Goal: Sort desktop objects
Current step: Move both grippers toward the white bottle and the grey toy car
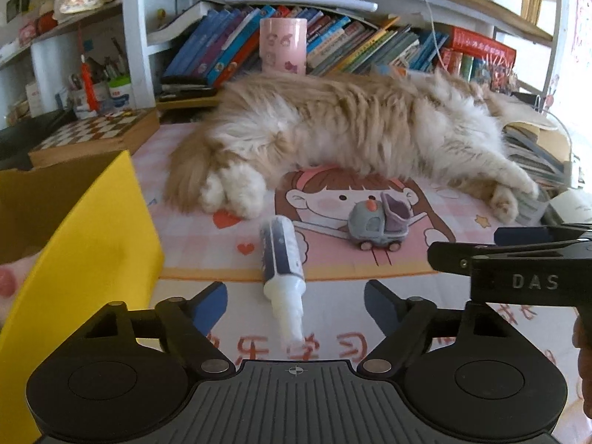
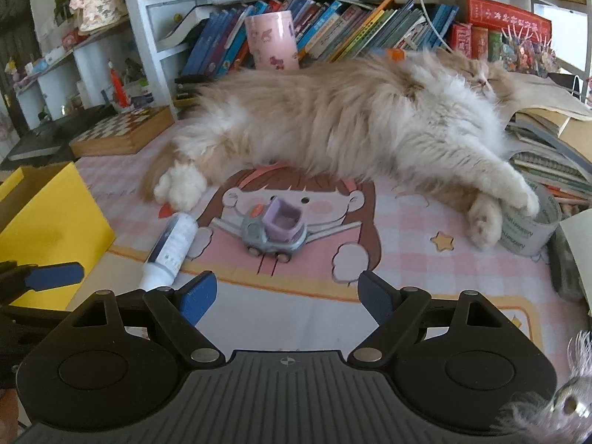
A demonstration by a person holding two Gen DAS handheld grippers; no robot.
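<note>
A white spray bottle [image 1: 283, 255] with a dark label lies on the pink cartoon desk mat [image 1: 370, 296], nozzle toward me. My left gripper [image 1: 296, 307] stands open around the nozzle, its blue pads clear of it on both sides. A grey toy car [image 1: 377, 225] with a purple tipper sits just right of the bottle. In the right wrist view my right gripper [image 2: 288, 296] is open with only mat between its fingers. There the toy car [image 2: 273, 233] is a little ahead and the bottle [image 2: 172, 248] ahead to the left.
A long-haired ginger and white cat [image 2: 351, 122] sleeps across the mat behind the objects. A yellow box [image 1: 92, 244] stands open at the left. A chessboard [image 2: 125, 129], a pink cup [image 2: 272, 40], a tape roll [image 2: 529, 229] and stacked books ring the desk.
</note>
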